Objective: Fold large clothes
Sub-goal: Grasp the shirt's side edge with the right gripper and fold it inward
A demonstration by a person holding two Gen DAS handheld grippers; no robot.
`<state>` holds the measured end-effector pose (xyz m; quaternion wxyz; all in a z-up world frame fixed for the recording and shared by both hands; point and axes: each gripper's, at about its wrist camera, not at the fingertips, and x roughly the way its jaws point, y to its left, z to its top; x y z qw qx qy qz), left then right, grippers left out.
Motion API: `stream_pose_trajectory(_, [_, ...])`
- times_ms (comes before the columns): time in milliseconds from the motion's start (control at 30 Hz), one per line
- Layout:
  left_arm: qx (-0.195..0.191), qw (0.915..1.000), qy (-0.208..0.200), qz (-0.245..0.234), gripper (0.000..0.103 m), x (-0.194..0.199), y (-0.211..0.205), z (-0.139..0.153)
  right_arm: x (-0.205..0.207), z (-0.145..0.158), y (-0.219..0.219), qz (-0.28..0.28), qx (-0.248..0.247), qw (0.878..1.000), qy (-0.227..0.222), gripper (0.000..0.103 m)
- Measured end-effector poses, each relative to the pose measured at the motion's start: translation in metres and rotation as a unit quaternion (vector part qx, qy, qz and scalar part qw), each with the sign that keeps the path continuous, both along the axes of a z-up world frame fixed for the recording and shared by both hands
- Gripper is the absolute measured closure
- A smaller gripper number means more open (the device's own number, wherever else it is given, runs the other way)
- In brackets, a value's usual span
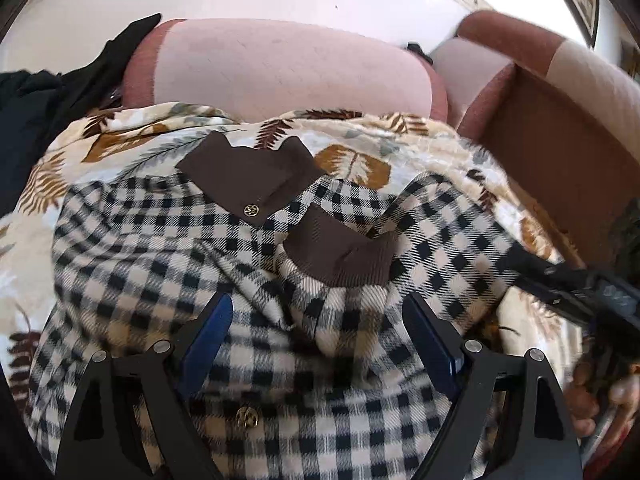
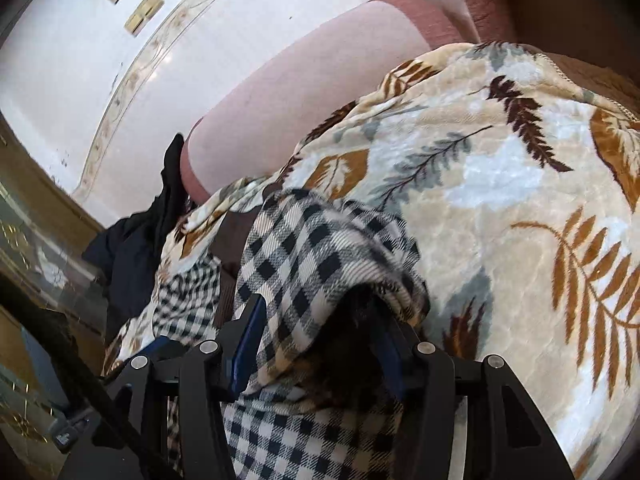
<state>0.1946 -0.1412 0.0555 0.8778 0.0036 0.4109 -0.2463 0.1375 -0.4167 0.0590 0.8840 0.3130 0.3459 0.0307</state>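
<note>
A black, white and beige checked shirt (image 1: 160, 248) lies spread on a leaf-patterned blanket (image 1: 360, 160), its brown collar (image 1: 248, 176) with a gold button at the far end. My left gripper (image 1: 320, 320) hovers over the shirt's middle, open wide, with only flat cloth below it. From the right edge of the left wrist view, the right gripper's black fingers (image 1: 560, 280) reach to the shirt's side. In the right wrist view, a bunched fold of the checked shirt (image 2: 320, 248) lies loosely between the spread fingers of my right gripper (image 2: 320, 340), hiding the right pad.
The blanket (image 2: 500, 200) covers a seat in front of a pink sofa cushion (image 1: 280, 68). Dark clothes (image 1: 36, 112) are piled at the left. A brown box-like shape (image 1: 552, 140) stands at the right. A person's hand (image 1: 600, 400) shows low right.
</note>
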Motion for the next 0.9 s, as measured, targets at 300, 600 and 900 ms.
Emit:
stream_pose_trajectory(300, [0.023,0.9996,0.018,0.000,0.094,0.022,-0.004,-0.007,-0.004,0.015,-0.004,-0.021,-0.024,0.999,-0.017,0.046])
stream_pose_trajectory(600, [-0.038,0.9909,-0.090,0.093,0.094,0.006,0.129,0.066,-0.013,0.031,-0.013,-0.053,-0.015,0.997,-0.048,0.046])
stream_pose_trajectory(900, [-0.023,0.9826,-0.001,0.184,0.092,0.014,0.213,-0.002,0.029,-0.007,0.068,0.097,-0.026,0.994,0.036,0.053])
